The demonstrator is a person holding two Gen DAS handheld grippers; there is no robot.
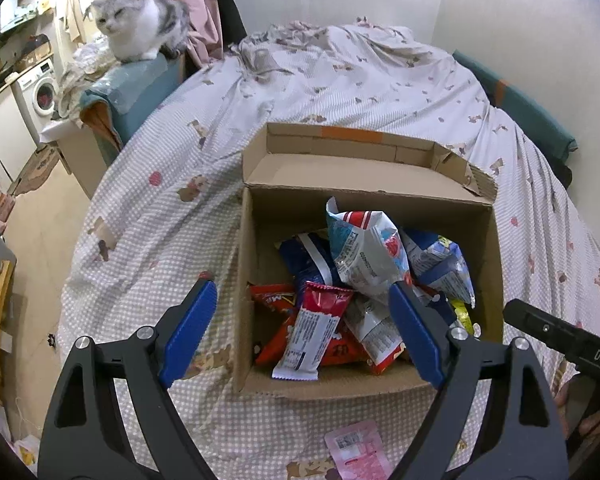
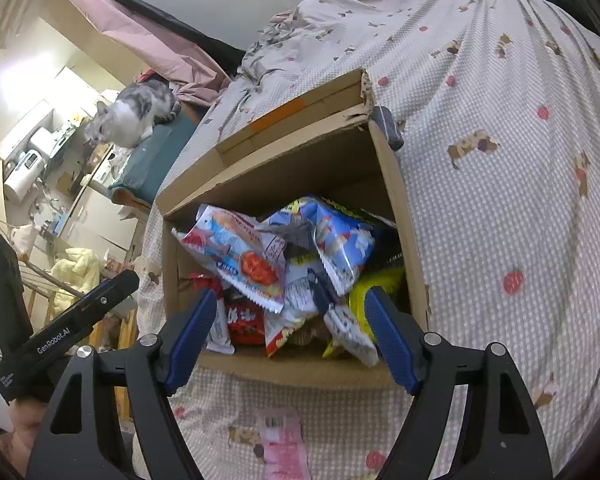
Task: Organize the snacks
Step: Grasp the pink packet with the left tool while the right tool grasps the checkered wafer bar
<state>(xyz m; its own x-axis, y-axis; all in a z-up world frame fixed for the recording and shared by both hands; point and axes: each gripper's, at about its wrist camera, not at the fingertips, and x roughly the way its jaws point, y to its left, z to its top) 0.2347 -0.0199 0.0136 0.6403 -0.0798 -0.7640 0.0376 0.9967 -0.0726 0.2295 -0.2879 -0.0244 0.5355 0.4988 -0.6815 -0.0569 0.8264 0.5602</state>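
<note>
Cardboard box (image 1: 248,280) sits open on the bed (image 1: 160,208), flap folded back so packets can drop in from above. Snack packets (image 1: 364,256) lie heaped loose inside. One pink packet (image 1: 358,450) remains outside on the bed, just before the box's near wall. Left tongs (image 1: 302,300) gape wide, empty, over the near edge. Right tongs (image 2: 290,304) likewise wide and empty. Cat (image 1: 140,28) watches from the bed's far corner.
</note>
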